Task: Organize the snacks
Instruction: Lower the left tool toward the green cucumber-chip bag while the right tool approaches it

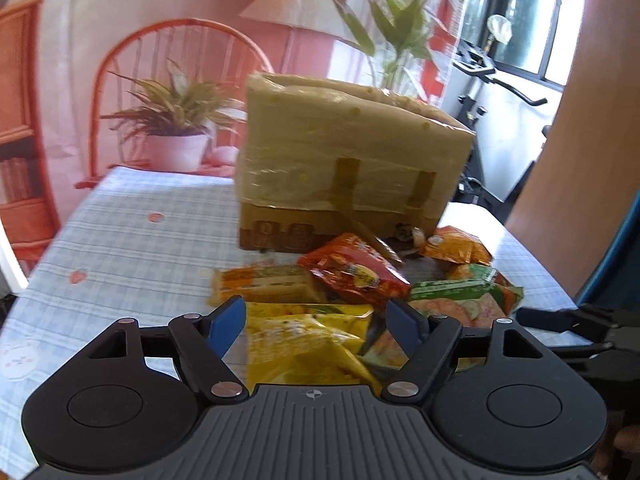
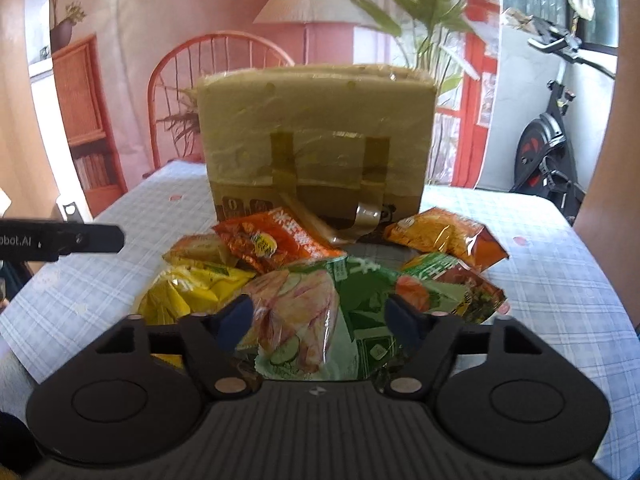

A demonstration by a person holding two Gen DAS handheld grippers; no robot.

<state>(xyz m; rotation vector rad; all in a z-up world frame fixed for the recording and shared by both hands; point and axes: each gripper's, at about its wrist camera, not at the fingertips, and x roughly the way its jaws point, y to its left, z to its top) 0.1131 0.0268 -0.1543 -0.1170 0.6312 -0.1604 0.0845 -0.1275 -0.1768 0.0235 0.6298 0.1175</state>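
A pile of snack bags lies on the checked tablecloth (image 1: 132, 240) in front of a tan, plastic-wrapped bag with handles (image 1: 340, 152) (image 2: 316, 128). My left gripper (image 1: 316, 322) is open around a yellow snack bag (image 1: 304, 340), its blue pads close to the bag's sides. My right gripper (image 2: 318, 318) is open over a green snack bag (image 2: 352, 300) that fills the gap between its pads. I cannot tell whether those pads touch it. A red bag (image 2: 272, 244) and an orange bag (image 2: 444, 236) lie farther back.
The tan bag stands upright just behind the pile. The other gripper's black finger (image 2: 80, 240) reaches in from the left of the right wrist view. An orange chair (image 2: 224, 52) stands behind the table, an exercise bike (image 2: 548, 148) at the right.
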